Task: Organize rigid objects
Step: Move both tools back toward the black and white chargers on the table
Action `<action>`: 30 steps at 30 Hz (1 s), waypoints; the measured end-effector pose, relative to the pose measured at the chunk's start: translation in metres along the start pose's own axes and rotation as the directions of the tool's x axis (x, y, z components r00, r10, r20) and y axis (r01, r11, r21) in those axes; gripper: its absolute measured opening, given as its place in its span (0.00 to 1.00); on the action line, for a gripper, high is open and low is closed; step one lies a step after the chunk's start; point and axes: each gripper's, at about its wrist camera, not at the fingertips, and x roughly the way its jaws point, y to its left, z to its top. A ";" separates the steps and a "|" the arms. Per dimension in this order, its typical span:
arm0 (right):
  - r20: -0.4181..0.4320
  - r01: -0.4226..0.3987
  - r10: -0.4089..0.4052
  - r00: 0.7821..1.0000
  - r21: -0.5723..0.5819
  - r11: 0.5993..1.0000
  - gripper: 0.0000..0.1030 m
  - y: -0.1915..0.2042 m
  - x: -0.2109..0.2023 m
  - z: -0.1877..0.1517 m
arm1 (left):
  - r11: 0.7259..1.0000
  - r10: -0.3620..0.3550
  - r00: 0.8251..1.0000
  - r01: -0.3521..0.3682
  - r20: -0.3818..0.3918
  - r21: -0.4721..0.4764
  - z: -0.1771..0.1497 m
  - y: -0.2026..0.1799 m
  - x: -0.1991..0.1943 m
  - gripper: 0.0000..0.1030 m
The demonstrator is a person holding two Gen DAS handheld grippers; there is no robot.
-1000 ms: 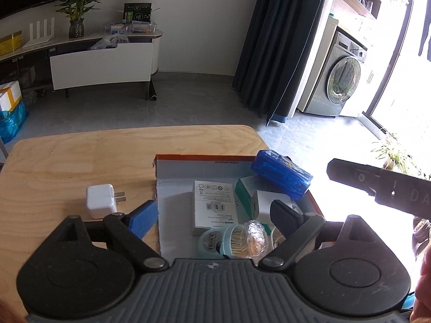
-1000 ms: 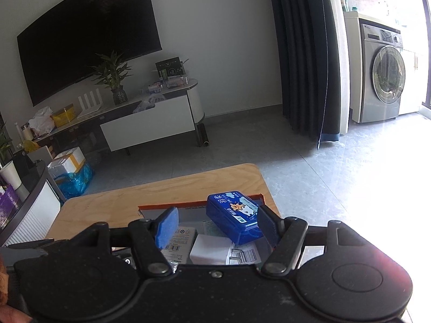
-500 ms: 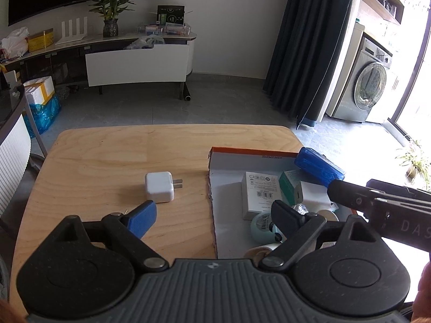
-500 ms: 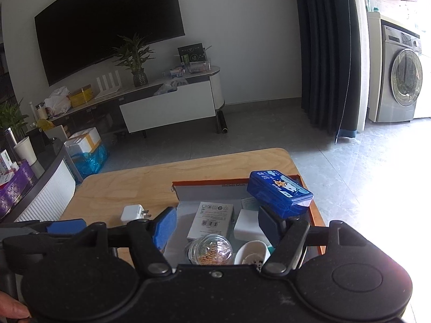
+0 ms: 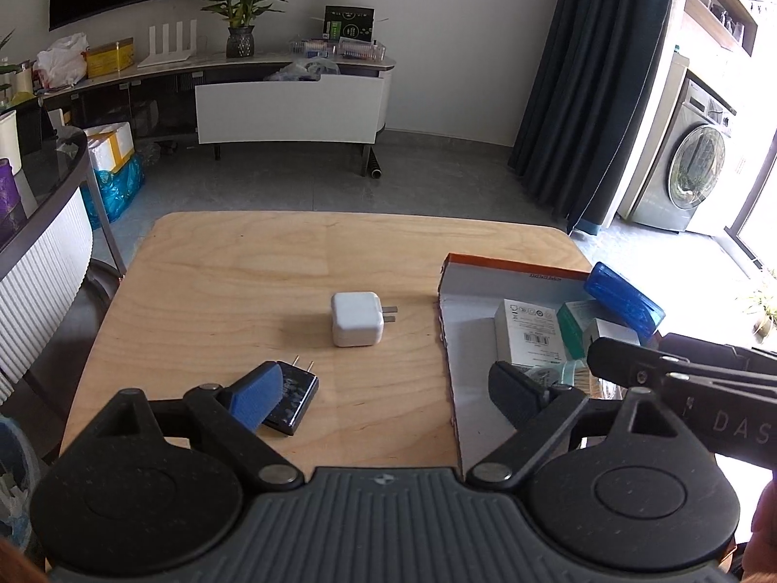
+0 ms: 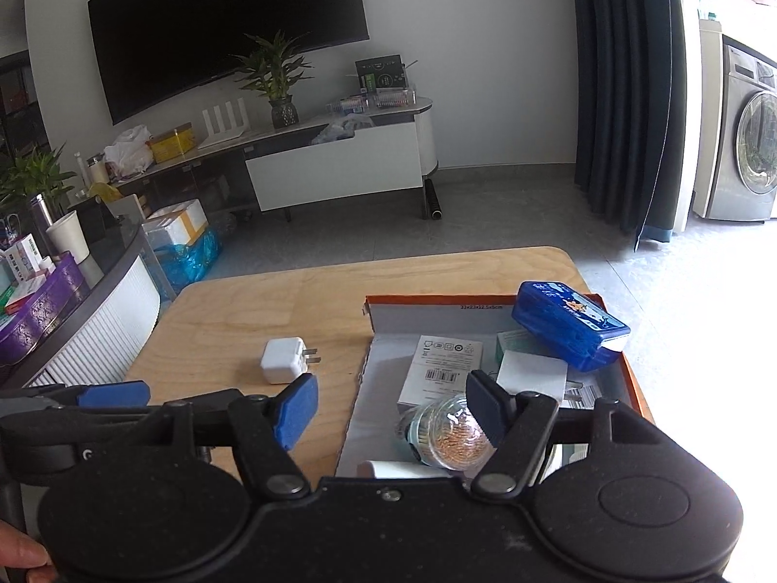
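Two chargers lay outside the orange-rimmed box (image 5: 515, 272): a white charger (image 5: 356, 318) mid-tabletop and a black charger (image 5: 291, 403) near the front edge. The left gripper (image 5: 383, 393) and right gripper (image 6: 393, 405) both had jaws spread, gripping nothing.

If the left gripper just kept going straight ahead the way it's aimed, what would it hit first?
Probably the bare wooden table. The left gripper is open, holds nothing and tilts downward. The white charger lies ahead between its fingers, so it might be met first; depth is hard to judge.
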 end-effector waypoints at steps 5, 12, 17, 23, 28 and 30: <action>-0.006 -0.009 0.009 1.000 -0.018 1.000 0.79 0.010 0.005 0.000 | 1.000 0.012 1.000 -0.012 0.000 -0.015 -0.001 0.009 0.000 0.91; -0.022 -0.026 0.025 0.999 -0.035 0.999 0.79 0.021 0.013 -0.003 | 0.999 0.027 1.000 -0.027 -0.001 -0.036 -0.006 0.024 0.000 0.91; -0.042 -0.041 0.039 0.998 -0.046 0.998 0.79 0.031 0.020 -0.007 | 0.998 0.034 0.999 -0.034 -0.009 -0.050 -0.014 0.037 0.001 0.91; -0.068 -0.069 0.066 0.995 -0.053 0.996 0.79 0.041 0.031 -0.014 | 0.997 0.032 0.999 -0.033 -0.013 -0.075 -0.024 0.054 0.004 0.91; -0.092 -0.082 0.076 0.993 -0.058 0.995 0.79 0.047 0.040 -0.020 | 0.998 0.045 0.999 -0.047 -0.030 -0.051 -0.032 0.063 0.018 0.91; -0.098 -0.087 0.081 0.992 -0.055 0.995 0.79 0.047 0.042 -0.022 | 0.998 0.051 0.998 -0.053 -0.036 -0.037 -0.033 0.066 0.027 0.89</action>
